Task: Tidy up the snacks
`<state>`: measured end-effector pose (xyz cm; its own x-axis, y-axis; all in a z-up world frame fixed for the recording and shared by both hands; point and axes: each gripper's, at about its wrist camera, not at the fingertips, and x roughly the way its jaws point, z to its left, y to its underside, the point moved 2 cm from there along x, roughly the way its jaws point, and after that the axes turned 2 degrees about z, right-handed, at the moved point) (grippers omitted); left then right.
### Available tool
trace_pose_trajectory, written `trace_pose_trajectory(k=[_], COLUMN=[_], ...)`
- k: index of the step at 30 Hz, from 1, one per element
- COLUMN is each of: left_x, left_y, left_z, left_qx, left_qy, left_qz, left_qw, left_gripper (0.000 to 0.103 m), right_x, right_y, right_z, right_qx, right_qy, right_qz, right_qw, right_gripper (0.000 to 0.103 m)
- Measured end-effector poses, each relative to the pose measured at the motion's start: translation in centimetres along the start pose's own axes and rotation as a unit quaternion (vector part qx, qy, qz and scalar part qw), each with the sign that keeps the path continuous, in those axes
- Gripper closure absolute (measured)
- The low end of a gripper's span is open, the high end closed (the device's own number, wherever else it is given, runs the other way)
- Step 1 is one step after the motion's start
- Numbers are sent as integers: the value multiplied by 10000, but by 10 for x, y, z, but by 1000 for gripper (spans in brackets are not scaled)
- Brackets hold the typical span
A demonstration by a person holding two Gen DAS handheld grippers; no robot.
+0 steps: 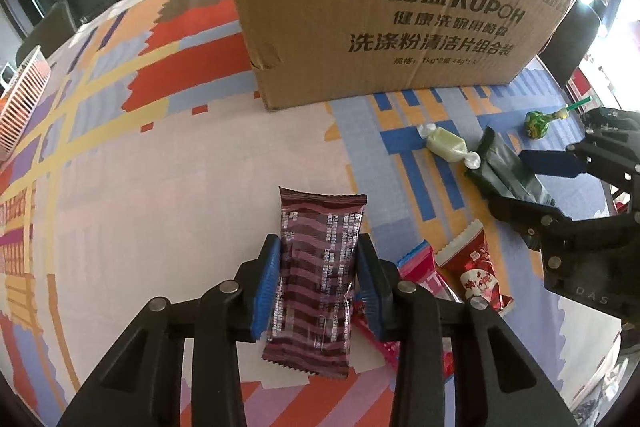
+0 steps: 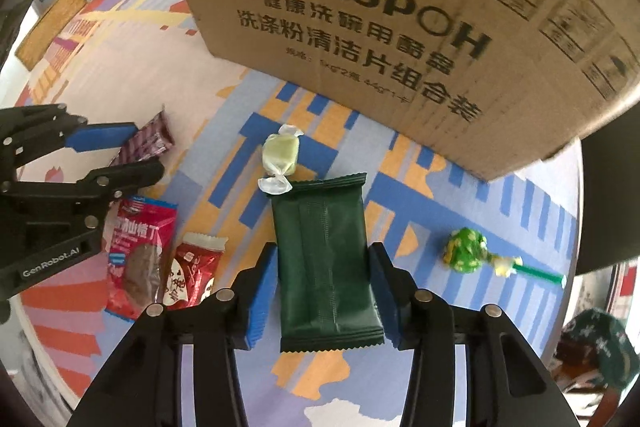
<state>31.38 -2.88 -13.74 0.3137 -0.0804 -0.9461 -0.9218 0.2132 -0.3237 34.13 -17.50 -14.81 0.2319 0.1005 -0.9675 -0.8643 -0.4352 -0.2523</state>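
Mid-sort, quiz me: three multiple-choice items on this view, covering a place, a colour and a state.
1. Between the right gripper's fingers lies: A the dark green packet; B the lollipop; C a red packet.
2. The lollipop's wrapper is: A purple; B green; C white.
3. The pale green candy is: A unwrapped; B inside the box; C wrapped, ends twisted.

Answers:
1 A: the right gripper straddles the dark green packet.
2 B: the lollipop has a green patterned head.
3 C: the pale green candy lies on the cloth in clear wrap with twisted ends.
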Motion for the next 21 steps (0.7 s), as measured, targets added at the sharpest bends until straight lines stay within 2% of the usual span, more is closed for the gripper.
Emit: trace_pose_trajectory(k=[4,9,13,17,18,19,20,21], left_x=[-14,-36,-56,-71,-72,-73,-72,-70], left_y=[2,3,7,8,8,8,9,10], left_z=[-6,-10,-14,-21,-21,-22,-21,-21], left_qx=[34,30,49,114,115,121,116,103], left_qy=[-76,-15,71,161,175,178,190,224], left_qz=[-200,-460,-665,-839,-857,-855,-837,-790], left_qw=[9998,9989,9978,9963,9961,9961,9962,9966], left_gripper=[67,69,84,87,87,87,86,86], right_x=[-8,-34,-55,-77,-82,-87,-89,-88], right_y=[7,37,44,53,55,58,57,58], right_z=[-3,9,15,23,25,25,28,29], right_qx=[95,258,258,300,311,311,286,295], right_qy=[110,38,23,11,0,0,-18,-48], right_qz=[-150,-344,-532,-794,-850,-896,-906,-843], right_qw=[9998,9991,9982,9964,9959,9955,9955,9960], right_gripper=[57,57,57,58,59,77,84,85])
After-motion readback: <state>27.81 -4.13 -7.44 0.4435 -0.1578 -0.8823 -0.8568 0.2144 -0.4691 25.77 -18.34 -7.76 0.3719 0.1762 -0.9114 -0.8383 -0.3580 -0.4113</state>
